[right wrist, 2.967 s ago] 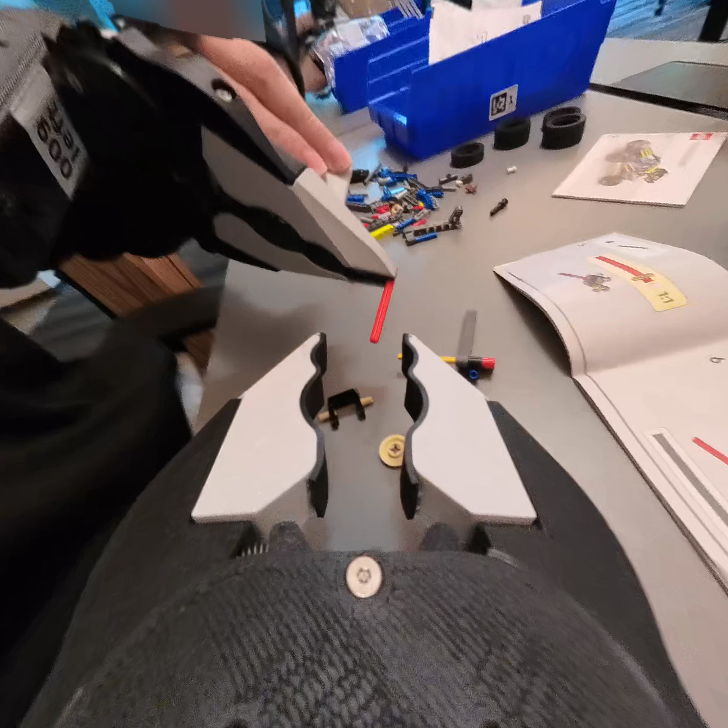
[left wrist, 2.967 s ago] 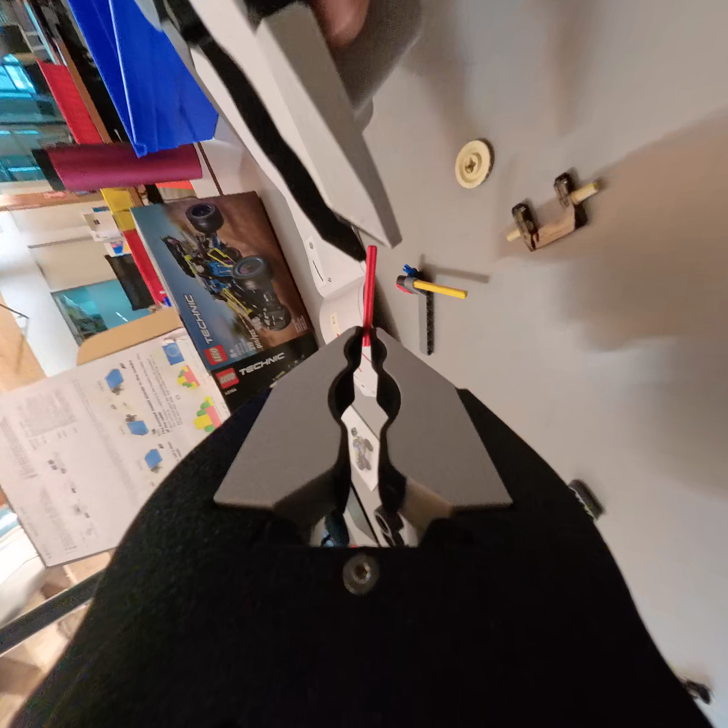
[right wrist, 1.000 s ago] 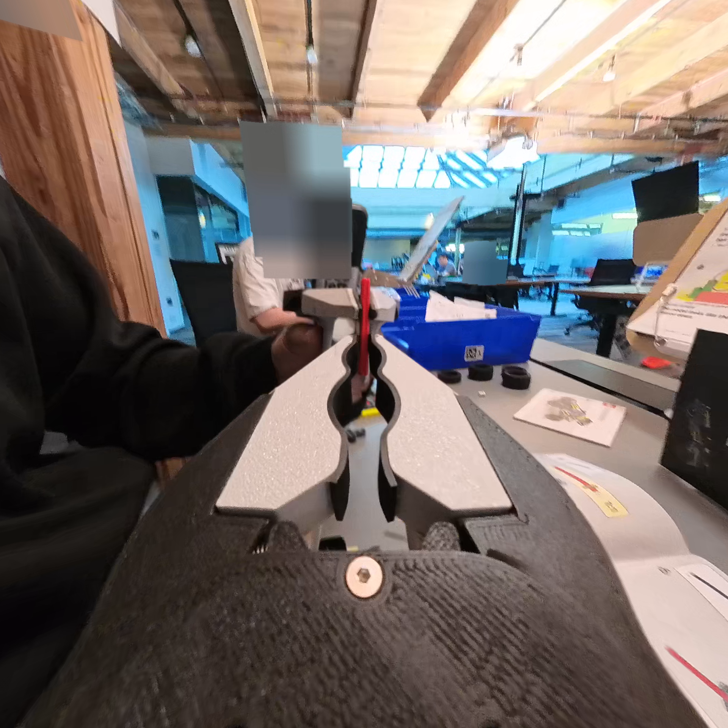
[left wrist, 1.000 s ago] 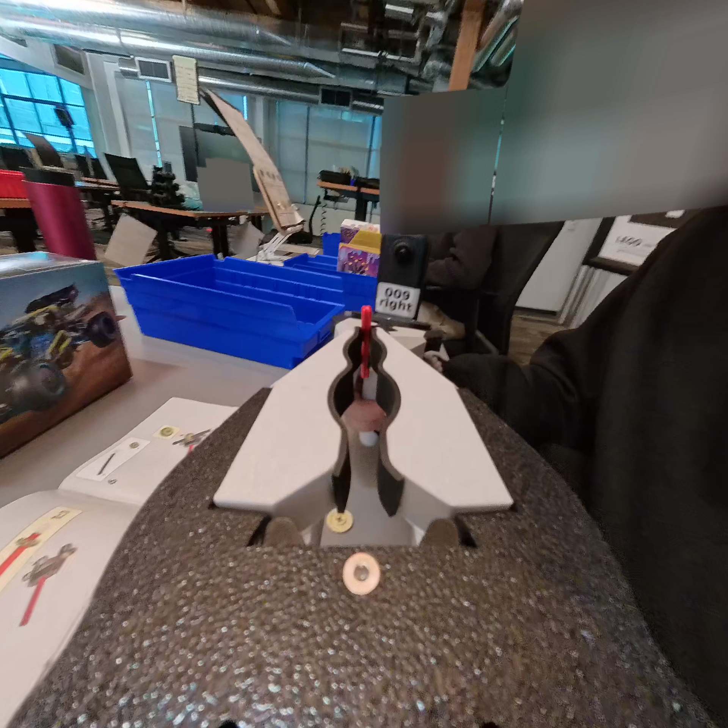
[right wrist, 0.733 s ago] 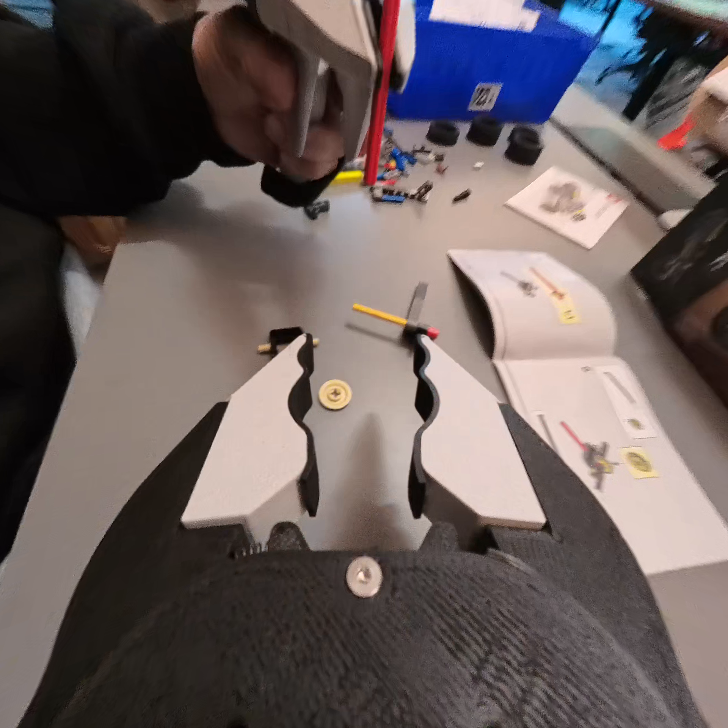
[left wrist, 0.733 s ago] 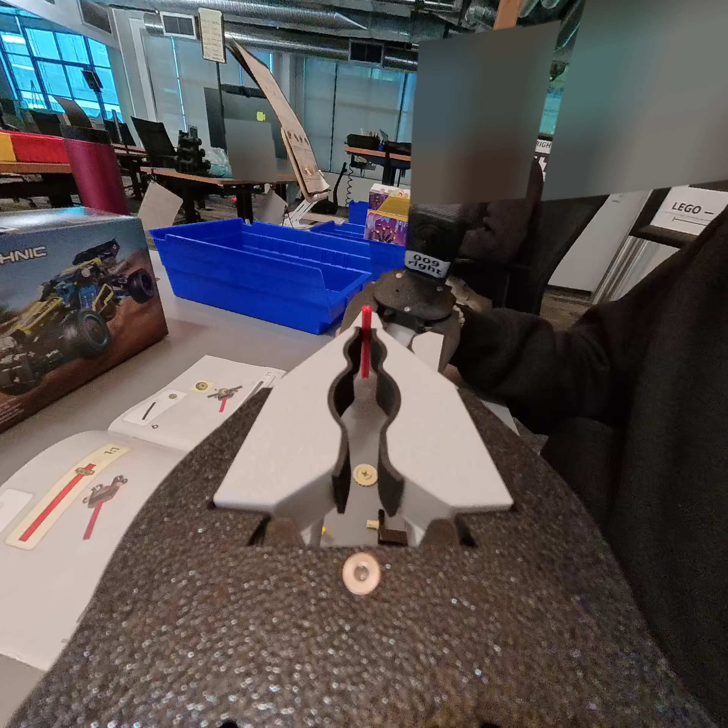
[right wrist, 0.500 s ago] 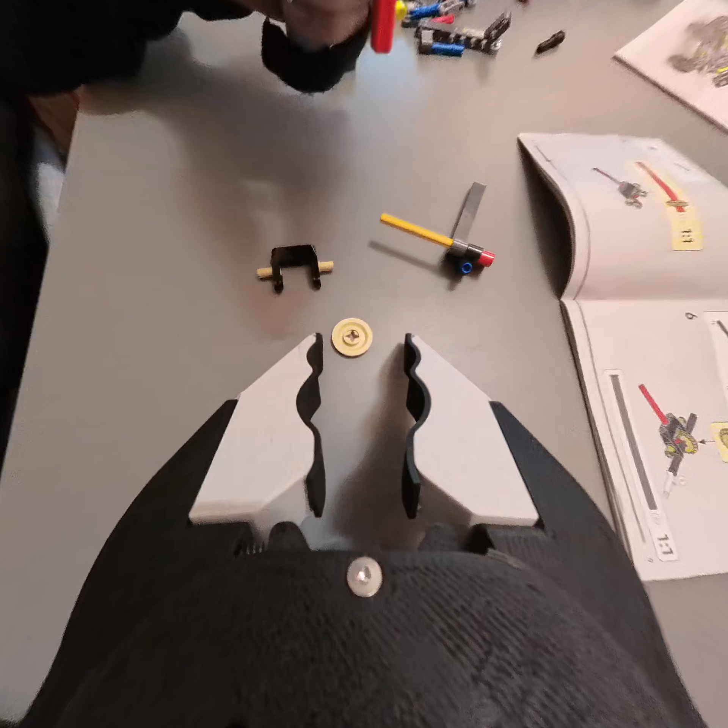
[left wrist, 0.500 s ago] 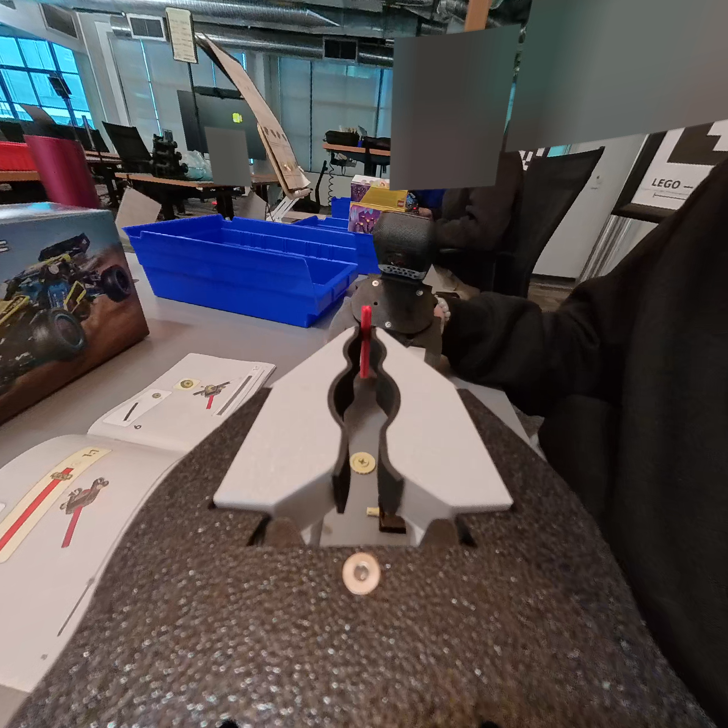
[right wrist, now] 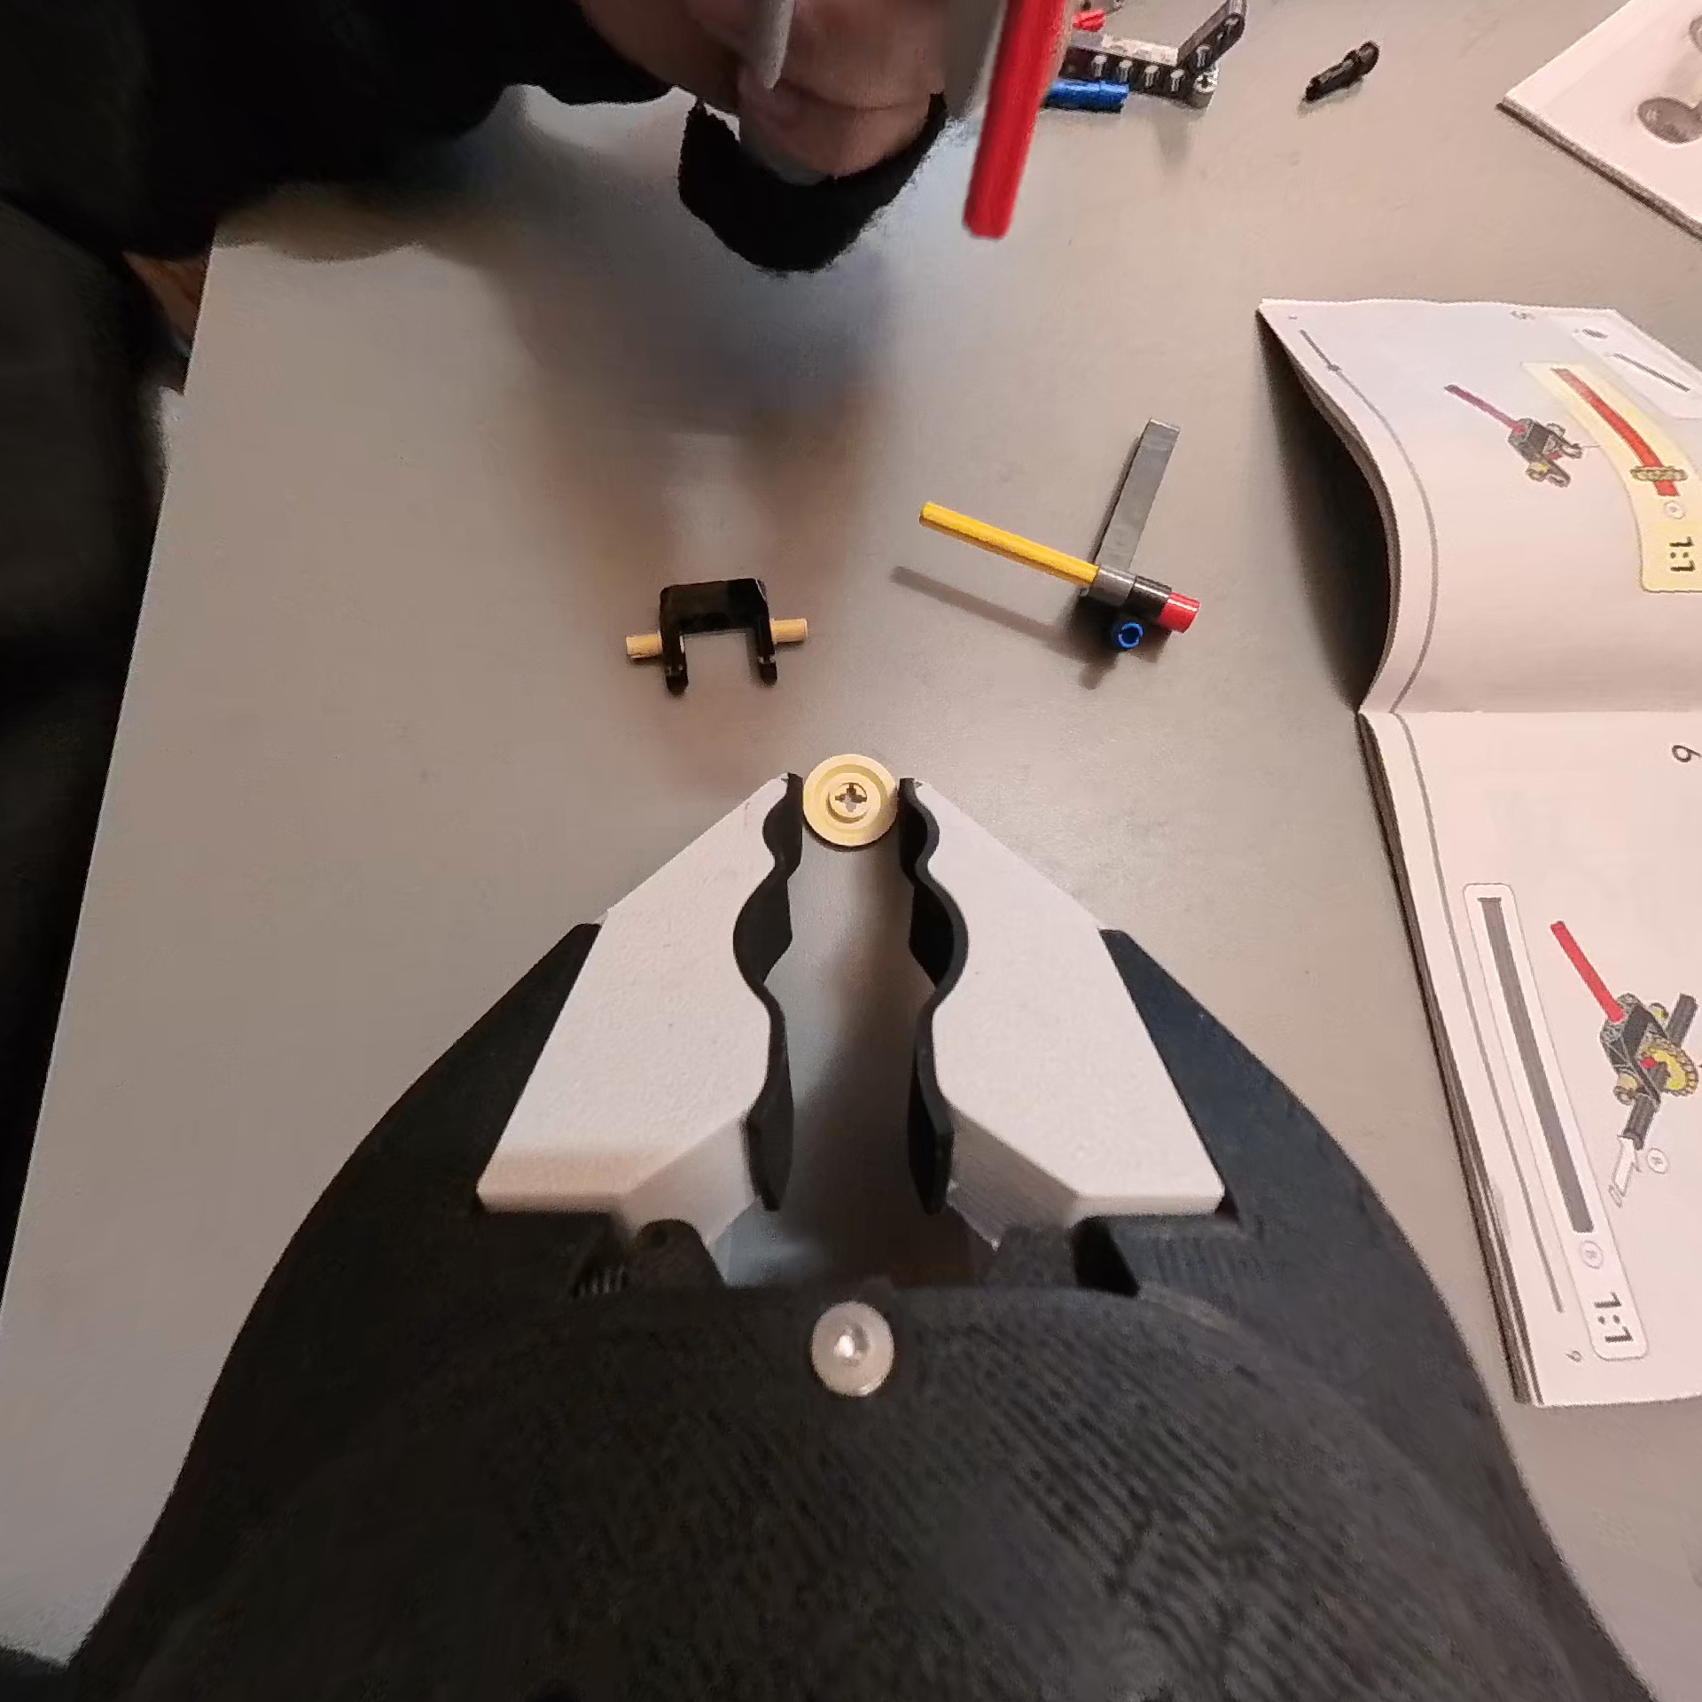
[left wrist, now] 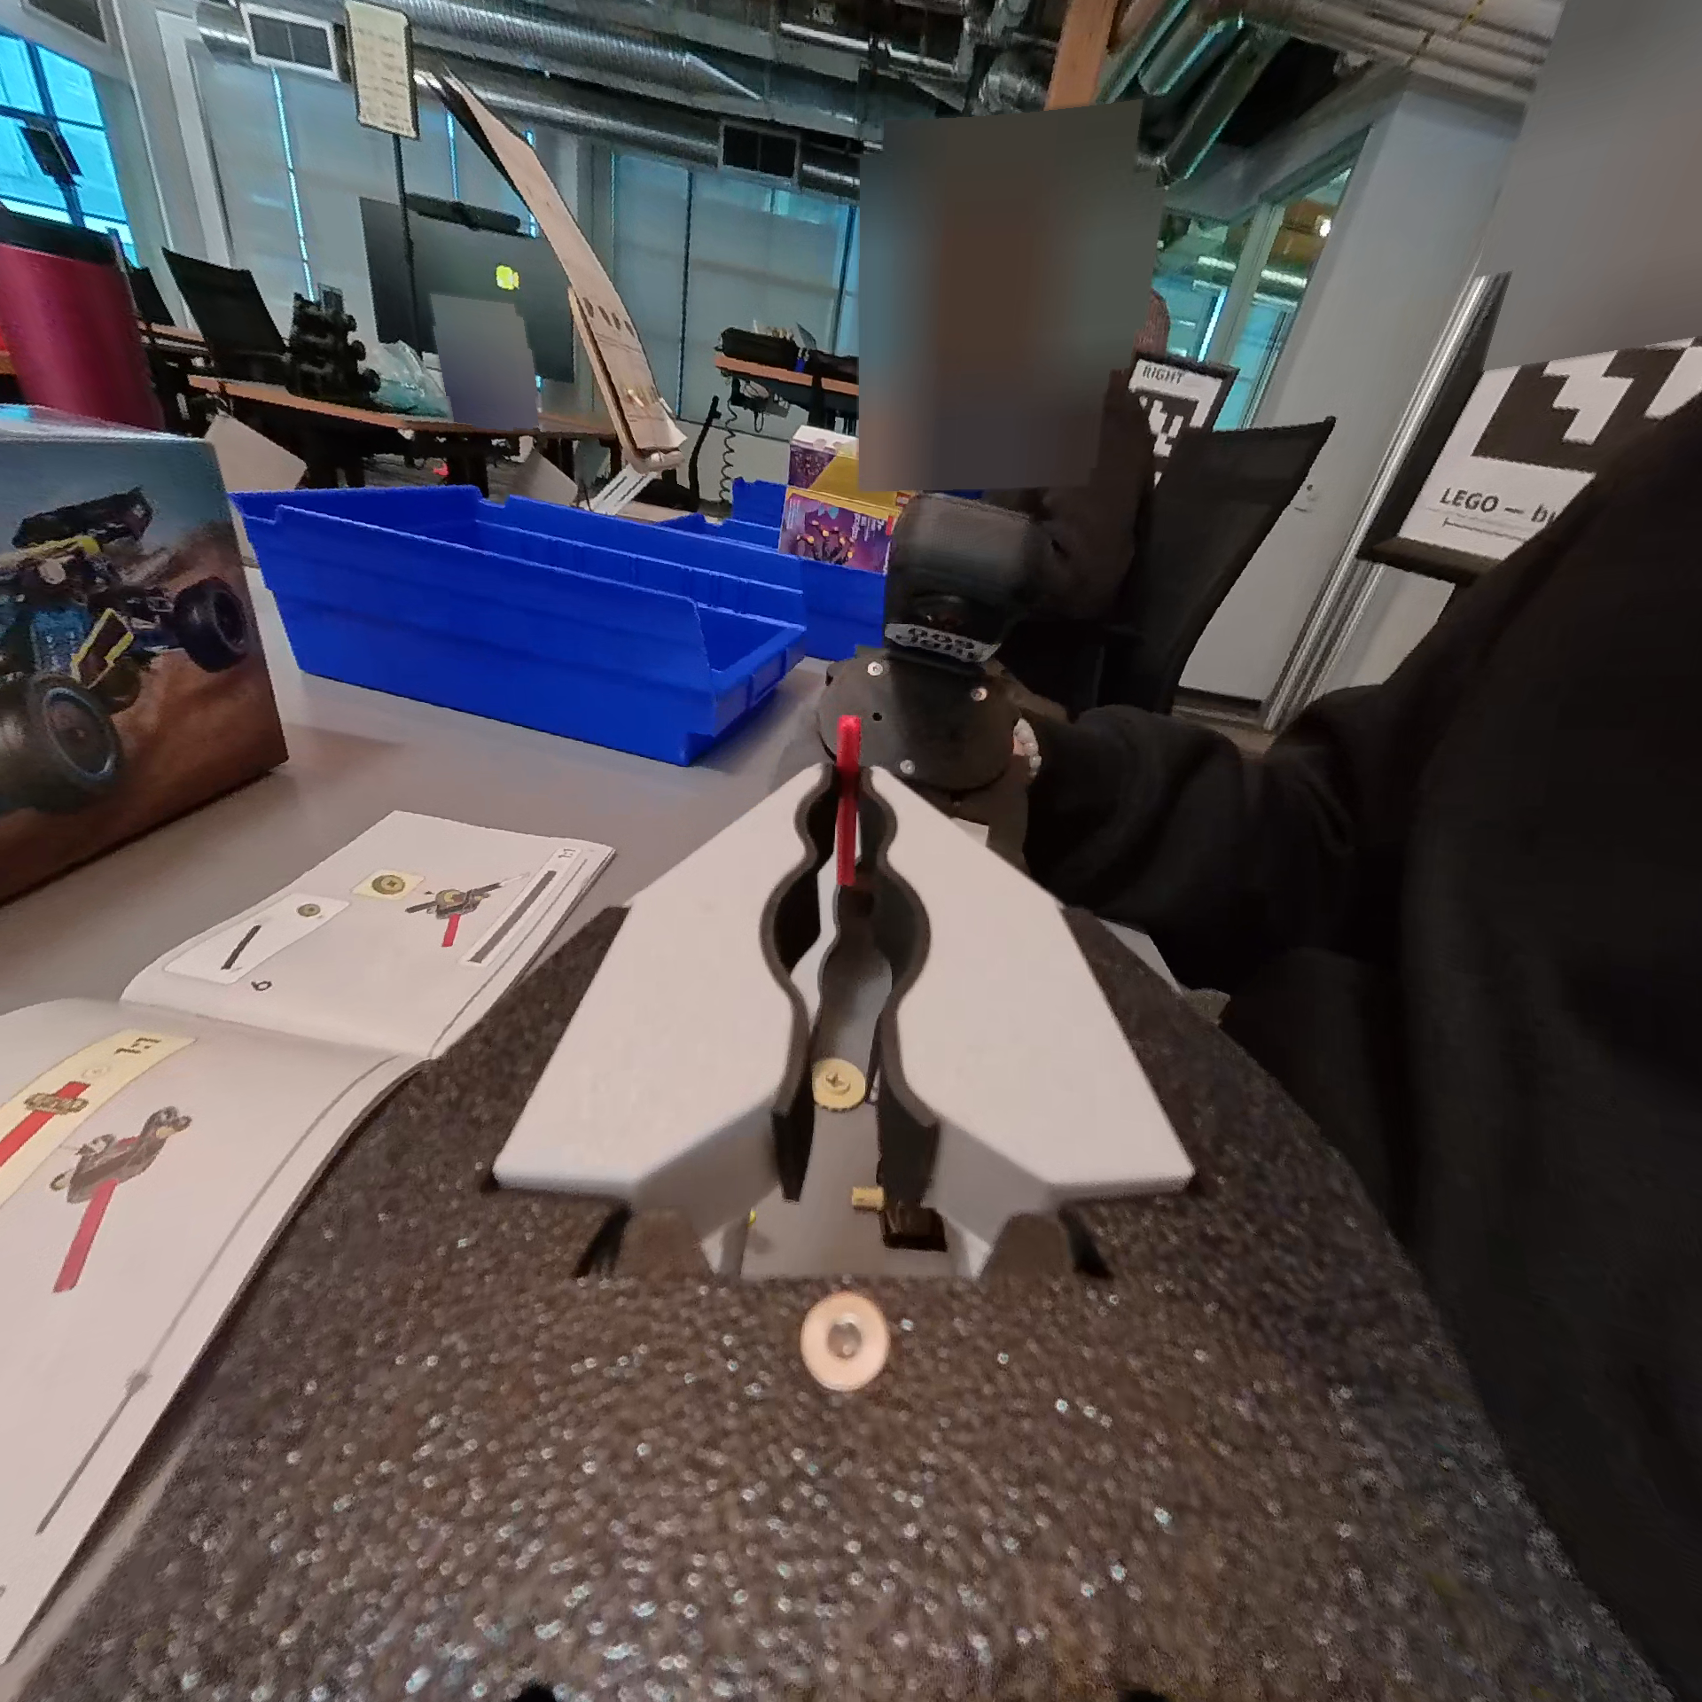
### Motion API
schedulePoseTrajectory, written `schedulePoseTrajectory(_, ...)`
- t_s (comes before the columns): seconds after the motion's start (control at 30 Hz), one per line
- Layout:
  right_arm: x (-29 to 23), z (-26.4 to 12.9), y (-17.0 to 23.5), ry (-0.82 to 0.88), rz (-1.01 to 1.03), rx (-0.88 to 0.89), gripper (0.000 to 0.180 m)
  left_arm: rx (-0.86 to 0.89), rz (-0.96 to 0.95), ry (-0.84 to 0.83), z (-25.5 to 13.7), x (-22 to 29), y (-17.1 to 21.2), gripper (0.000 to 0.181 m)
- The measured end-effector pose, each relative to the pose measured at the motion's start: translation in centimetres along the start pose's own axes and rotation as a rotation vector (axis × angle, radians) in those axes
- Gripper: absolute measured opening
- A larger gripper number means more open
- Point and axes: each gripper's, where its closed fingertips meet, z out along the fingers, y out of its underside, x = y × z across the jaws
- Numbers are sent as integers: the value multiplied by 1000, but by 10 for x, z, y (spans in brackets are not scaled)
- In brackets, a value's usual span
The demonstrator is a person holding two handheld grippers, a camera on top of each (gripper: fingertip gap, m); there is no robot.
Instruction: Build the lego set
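Early build: left gripper (left wrist: 843,792) clenches thin red plastic axle (left wrist: 845,799), right gripper (right wrist: 847,792) released around round tan plastic gear (right wrist: 849,799), nothing joined yet

Blue plastic bins (left wrist: 516,612) on grey table (left wrist: 516,774), black office chair (left wrist: 1225,553), dark red cylinder (left wrist: 69,332)

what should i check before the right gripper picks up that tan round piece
1. Right gripper centred on the tan round piece: ok, the disc lies between its fingertips.
2. Jaws closed on it: not ok, a gap remains on each side.
3. Disc lying flat on the table: ok.
4. Neighbours clear: ok, the black bracket and yellow axle assembly lie apart.
5. Left gripper holding the red axle: ok, pinched upright.
6. Red axle lined up over the disc's hole: cannot tell.
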Motion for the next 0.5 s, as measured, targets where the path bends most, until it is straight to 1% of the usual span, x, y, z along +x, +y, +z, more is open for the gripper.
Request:
schedulePoseTrajectory(0.07, 5, 1, -1, 21, 3, 1, 19, 26, -36, 8, -2, 0, -3, 2)
schedulePoseTrajectory(0.2, 19, 5, -6, 123, -45, 2, 18, 59, -141, -71, -6, -15, -7, 2)
schedulePoseTrajectory(0.27, 22, 5, -12, 142, -51, 26, 18, 52, -178, -98, -8, -20, -6, 2)
schedulePoseTrajectory(0.3, 26, 3, -19, 169, -48, 71, 18, 36, -185, -112, -8, -21, -5, 2)
schedulePoseTrajectory(0.4, 22, -4, -41, 118, 12, 208, 19, -59, -178, -174, -7, -26, 5, 2)
schedulePoseTrajectory(0.5, 24, -6, -46, 110, 33, 245, 19, -156, -125, -204, -5, -24, 13, 2)
